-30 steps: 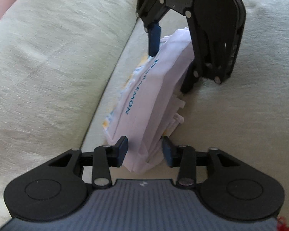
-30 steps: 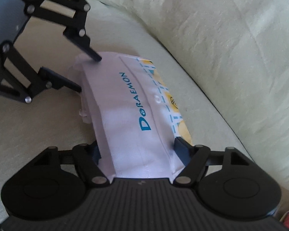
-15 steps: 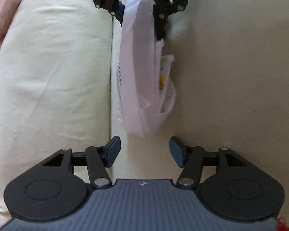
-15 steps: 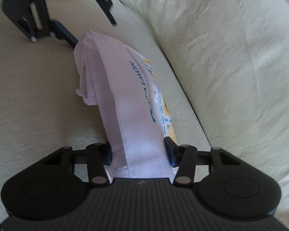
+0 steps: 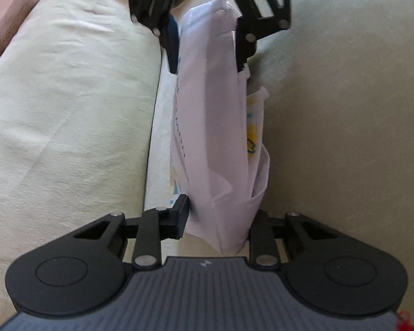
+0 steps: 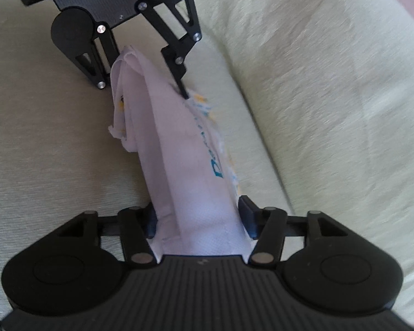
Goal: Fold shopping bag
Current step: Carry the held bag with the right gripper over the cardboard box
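Holding the folded Doraemon shopping bag (image 5: 215, 127) stretched above the sofa seat (image 5: 345, 138), left tool (image 5: 218, 220) and right tool (image 6: 197, 215) each clamped on one end, I risk loose inner layers slipping out.

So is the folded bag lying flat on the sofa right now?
No, the shopping bag is held up between the right gripper and left gripper.

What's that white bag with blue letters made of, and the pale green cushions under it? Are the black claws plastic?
The white folded shopping bag looks like thin matte non-woven fabric: a fine dimpled weave and soft creases. The pale green sofa cushions seem a woven, ribbed upholstery cloth. The left claw and right claw look like matte black plastic with metal pins, probably printed.
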{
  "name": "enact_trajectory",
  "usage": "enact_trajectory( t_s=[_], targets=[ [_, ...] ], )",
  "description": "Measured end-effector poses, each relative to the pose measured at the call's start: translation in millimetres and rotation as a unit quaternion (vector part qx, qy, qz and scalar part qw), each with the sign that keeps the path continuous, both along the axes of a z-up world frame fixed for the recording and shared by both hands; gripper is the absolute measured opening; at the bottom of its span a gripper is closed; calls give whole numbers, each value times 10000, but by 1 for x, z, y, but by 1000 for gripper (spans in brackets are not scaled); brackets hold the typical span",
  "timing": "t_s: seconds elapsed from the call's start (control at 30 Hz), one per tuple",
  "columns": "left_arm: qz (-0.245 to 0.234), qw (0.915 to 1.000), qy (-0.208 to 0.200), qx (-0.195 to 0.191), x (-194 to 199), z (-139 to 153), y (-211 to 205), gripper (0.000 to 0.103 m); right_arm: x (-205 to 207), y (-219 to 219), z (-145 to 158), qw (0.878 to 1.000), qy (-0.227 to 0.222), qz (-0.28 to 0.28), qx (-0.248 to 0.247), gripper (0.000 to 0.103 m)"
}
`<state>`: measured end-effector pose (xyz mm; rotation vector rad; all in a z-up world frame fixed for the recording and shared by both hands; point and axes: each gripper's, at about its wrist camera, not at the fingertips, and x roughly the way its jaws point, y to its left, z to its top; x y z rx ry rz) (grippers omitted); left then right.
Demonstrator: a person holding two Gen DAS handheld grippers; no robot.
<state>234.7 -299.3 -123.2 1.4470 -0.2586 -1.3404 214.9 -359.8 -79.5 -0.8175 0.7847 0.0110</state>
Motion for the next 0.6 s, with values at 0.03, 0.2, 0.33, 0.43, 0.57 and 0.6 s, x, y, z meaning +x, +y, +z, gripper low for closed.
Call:
enact_trajectory(
  t_s=[0.03, 0.2, 0.33, 0.43, 0.57, 0.6],
  targets=[
    [13, 10000, 2, -3, -1, 0, -1, 31, -3, 2, -4, 9999, -40, 16, -116, 59],
    [119, 9999, 99, -45, -5, 1, -6, 28, -15, 12, -22, 9972, -239, 94, -695, 34],
    [181, 9997, 103, -110, -7, 4, -8, 26, -15, 6, -30, 9949, -453, 186, -885, 29],
    [200, 9996, 71, -160, -12, 5, -8, 23, -19, 2, -32, 9914, -558, 308, -1140, 27],
    [198, 9995, 203, -102, -28, 27, -9, 21, -29, 3, -17, 9927, -402, 201, -1117, 27],
    [180, 9994, 277, -85, -33, 38, -11, 21, -32, 4, -8, 9932, -336, 145, -1107, 27]
  ],
)
